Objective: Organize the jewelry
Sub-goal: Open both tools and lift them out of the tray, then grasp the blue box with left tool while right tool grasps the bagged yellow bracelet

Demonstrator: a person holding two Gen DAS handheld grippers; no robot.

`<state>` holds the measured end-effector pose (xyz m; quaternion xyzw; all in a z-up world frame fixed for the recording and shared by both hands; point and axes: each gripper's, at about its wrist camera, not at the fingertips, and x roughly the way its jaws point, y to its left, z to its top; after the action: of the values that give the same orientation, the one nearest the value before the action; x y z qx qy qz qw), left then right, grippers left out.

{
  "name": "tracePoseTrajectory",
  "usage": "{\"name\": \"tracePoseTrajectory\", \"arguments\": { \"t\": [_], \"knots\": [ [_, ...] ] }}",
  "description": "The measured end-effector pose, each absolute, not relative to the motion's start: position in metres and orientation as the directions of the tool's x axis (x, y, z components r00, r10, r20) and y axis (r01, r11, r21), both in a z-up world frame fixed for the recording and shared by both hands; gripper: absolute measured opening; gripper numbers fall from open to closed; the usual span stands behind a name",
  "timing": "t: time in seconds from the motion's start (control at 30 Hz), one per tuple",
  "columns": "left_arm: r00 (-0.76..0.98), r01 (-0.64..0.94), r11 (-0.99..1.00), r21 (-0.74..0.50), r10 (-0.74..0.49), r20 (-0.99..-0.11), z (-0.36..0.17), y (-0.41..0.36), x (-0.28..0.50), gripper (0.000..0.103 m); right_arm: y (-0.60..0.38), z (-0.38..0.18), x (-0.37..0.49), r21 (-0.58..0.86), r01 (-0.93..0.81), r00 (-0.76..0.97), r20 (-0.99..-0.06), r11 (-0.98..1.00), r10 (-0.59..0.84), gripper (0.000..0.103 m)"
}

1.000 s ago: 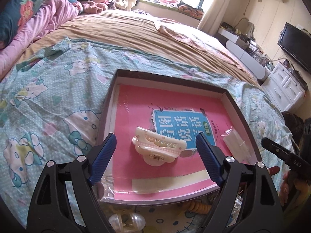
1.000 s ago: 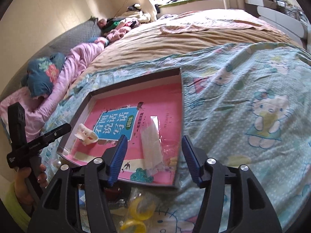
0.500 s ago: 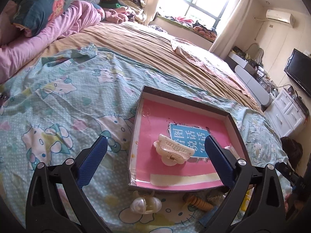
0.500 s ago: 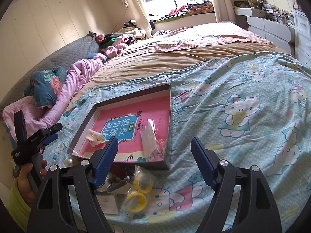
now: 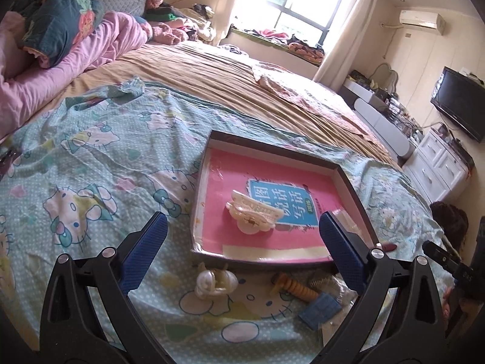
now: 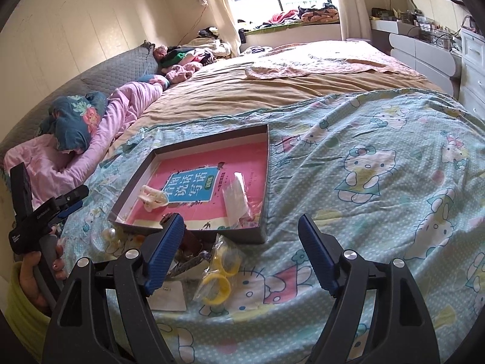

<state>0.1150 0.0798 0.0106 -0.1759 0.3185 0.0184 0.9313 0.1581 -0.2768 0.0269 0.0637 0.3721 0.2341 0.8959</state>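
Note:
A shallow dark-rimmed box (image 5: 272, 144) with a pink book inside lies on the bed. A cream hair claw clip (image 5: 251, 210) and a small clear plastic bag (image 6: 238, 198) lie in it. My left gripper (image 5: 242, 236) is open and empty, hovering before the box's near edge. My right gripper (image 6: 241, 241) is open and empty, near the box's right corner (image 6: 263, 233). In front of the box lie a pearly clip (image 5: 215, 282), an orange spiral hair tie (image 5: 292, 285), a blue card (image 5: 319, 306) and bagged yellow rings (image 6: 218, 276).
The Hello Kitty sheet (image 6: 379, 182) covers the near bed, with a brown blanket (image 5: 227, 75) beyond. Pink bedding and pillows (image 5: 60, 48) sit at the left. White drawers (image 5: 439, 163) and a TV (image 5: 460, 103) stand at the right.
Both grippers have drawn back and risen from the box, both opening wider. The hair claw clip stays in the box. The loose items in front of the box have come into view.

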Motion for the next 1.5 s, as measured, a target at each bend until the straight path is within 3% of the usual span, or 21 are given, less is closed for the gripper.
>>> {"name": "tracePoseTrajectory", "arguments": {
  "t": [0.57, 1.1, 1.5],
  "knots": [
    [0.766, -0.052, 0.964, -0.26, -0.129, -0.629, 0.003, 0.047, 0.098, 0.093, -0.257, 0.016, 0.135, 0.291, -0.423, 0.555, -0.666, 0.858, 0.499, 0.077],
    [0.669, 0.055, 0.977, -0.204, -0.188, -0.719, -0.026, 0.012, 0.104, 0.093, -0.241, -0.014, 0.129, 0.322, -0.419, 0.476, -0.718, 0.849, 0.507, 0.077],
    [0.571, 0.134, 0.964, -0.229, -0.264, -0.777, -0.048, -0.008, 0.116, 0.064, -0.241, -0.031, 0.136, 0.342, -0.403, 0.448, -0.735, 0.849, 0.509, 0.073]
  ]
}}
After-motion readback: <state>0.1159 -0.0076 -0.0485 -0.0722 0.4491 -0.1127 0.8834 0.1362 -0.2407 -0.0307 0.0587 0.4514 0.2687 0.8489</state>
